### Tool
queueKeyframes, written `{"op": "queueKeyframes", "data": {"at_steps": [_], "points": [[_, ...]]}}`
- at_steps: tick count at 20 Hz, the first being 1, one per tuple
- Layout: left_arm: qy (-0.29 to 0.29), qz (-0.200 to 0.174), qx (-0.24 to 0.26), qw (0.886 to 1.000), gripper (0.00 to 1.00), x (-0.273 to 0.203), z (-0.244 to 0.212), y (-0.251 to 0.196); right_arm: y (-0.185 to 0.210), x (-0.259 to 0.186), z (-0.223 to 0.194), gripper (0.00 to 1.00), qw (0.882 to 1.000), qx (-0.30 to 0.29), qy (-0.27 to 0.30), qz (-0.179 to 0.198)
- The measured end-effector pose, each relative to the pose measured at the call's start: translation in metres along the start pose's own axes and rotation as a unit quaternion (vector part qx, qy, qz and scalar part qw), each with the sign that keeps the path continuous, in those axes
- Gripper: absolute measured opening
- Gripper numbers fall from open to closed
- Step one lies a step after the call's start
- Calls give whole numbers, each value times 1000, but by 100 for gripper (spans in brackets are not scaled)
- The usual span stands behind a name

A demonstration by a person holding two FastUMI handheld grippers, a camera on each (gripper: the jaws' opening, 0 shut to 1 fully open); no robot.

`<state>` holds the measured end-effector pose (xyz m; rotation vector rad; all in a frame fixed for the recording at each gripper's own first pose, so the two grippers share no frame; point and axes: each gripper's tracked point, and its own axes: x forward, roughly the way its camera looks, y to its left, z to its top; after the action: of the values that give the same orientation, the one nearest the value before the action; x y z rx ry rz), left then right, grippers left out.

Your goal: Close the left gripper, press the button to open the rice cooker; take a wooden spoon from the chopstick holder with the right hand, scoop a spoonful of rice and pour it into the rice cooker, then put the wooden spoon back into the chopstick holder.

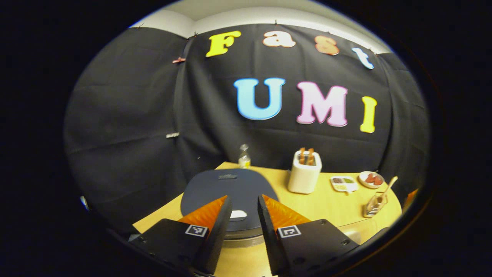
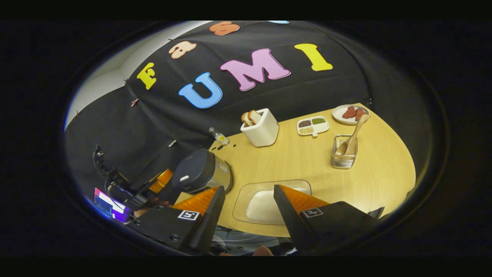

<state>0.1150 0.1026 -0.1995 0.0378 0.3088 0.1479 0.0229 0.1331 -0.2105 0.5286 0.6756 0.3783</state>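
Left gripper (image 1: 245, 209), jaws apart w/ nothing between, hovers just above rice cooker (image 1: 230, 192); its lid button (image 1: 238, 214) sits directly ahead between fingers. Judged next: close, press straight down.

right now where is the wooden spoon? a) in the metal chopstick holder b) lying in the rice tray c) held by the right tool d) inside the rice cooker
a, the wooden spoon stands bowl-down in the metal chopstick holder, handle leaning toward the plate, while the right tool is open and empty over the rice tray.
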Motion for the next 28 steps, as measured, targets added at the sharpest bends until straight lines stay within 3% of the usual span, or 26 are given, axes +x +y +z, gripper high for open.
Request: {"op": "queueKeyframes", "data": {"at_steps": [3,5,8,10,11,12,13,15,20,28], "points": [[-22,-54,-14,998,57,-33,21,-39,-6,-5,39,81,997,-31,-68,-38],[-43,-96,-29,994,60,-57,39,-69,-10,-16,70,81,987,-67,-125,-73],[-79,-131,-16,988,69,-88,63,-94,-18,-50,116,80,955,-142,-223,-136],[-93,-155,-13,983,76,-101,71,-111,-16,-64,127,81,936,-181,-261,-152],[-95,-163,-12,982,81,-106,71,-116,-11,-65,122,73,934,-194,-258,-150],[-92,-166,-14,982,84,-108,69,-117,-11,-67,117,74,932,-208,-254,-153],[-88,-162,-17,983,88,-109,66,-115,-11,-70,113,83,930,-219,-251,-156],[-94,-153,-24,983,94,-114,68,-109,-10,-75,114,88,925,-229,-257,-162],[-118,-147,-8,982,95,-119,78,-98,-4,-73,112,98,920,-238,-258,-172],[-136,-167,5,976,95,-129,83,-94,22,-83,105,98,911,-261,-273,-168]]}}
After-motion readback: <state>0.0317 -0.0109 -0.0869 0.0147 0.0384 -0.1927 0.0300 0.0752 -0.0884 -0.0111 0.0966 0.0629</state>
